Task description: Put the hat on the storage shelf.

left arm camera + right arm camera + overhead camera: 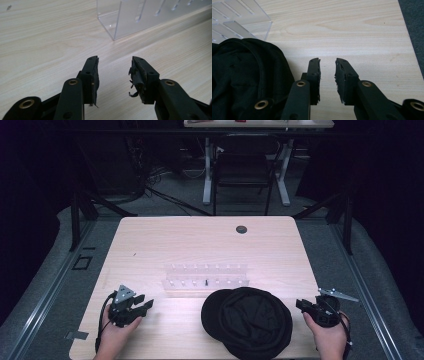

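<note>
A black cap point(247, 321) is seen lying on the near part of the light wooden tabletop point(200, 240), between the two grippers and closer to the right one. In the high view its outline is wider than deep, so its long axis is laid roughly across the tabletop from left to right; a flatter lobe, apparently the brim, is pointed toward the left and slightly away from the person, though the dark folds make this hard to confirm. Just behind the cap, a clear acrylic rack point(206, 279) with rows of slots is set with its length also running left to right, and a small dark pin is stood in one slot.

The left gripper point(145, 306) is held over the near-left part of the tabletop, well apart from the cap, its jaws spread wide with nothing between them; frayed black padding is seen on their inner faces. The right gripper point(300, 304) is held at the near-right edge, just beside the cap, its jaws parted more narrowly and empty.
</note>
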{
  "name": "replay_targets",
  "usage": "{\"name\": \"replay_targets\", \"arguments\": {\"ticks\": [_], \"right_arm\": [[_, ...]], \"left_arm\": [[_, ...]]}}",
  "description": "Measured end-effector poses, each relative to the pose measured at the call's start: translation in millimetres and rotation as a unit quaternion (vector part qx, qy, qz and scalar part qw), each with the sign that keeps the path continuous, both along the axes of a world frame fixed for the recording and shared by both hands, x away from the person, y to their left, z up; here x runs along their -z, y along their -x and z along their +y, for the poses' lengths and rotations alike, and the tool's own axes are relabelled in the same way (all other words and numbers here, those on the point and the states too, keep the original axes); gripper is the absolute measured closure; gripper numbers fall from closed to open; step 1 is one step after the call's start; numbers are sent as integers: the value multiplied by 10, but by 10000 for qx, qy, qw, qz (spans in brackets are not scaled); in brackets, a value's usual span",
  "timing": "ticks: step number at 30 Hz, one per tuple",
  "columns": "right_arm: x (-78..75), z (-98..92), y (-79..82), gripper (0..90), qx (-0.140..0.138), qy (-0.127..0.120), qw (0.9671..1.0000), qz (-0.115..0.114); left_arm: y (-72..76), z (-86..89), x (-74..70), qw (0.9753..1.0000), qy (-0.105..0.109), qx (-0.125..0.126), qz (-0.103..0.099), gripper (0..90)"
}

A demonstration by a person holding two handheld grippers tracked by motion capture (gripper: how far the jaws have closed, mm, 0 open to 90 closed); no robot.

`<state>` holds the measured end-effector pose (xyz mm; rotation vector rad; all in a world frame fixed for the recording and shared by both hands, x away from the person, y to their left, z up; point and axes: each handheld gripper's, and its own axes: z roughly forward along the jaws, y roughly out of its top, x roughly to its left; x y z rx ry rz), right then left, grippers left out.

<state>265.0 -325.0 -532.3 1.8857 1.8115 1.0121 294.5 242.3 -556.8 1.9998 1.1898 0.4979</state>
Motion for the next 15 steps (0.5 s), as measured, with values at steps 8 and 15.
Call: {"name": "replay_targets", "arguments": {"ticks": [8, 15], "right_arm": [[-82, 69, -8, 717, -225, 27, 9994, 279], [-194, 151, 38, 689, -370, 204, 9976, 542]], "left_arm": [[22, -12, -3, 10000, 27, 17, 78, 600], [31, -13, -8, 9999, 68, 75, 102, 610]]}}
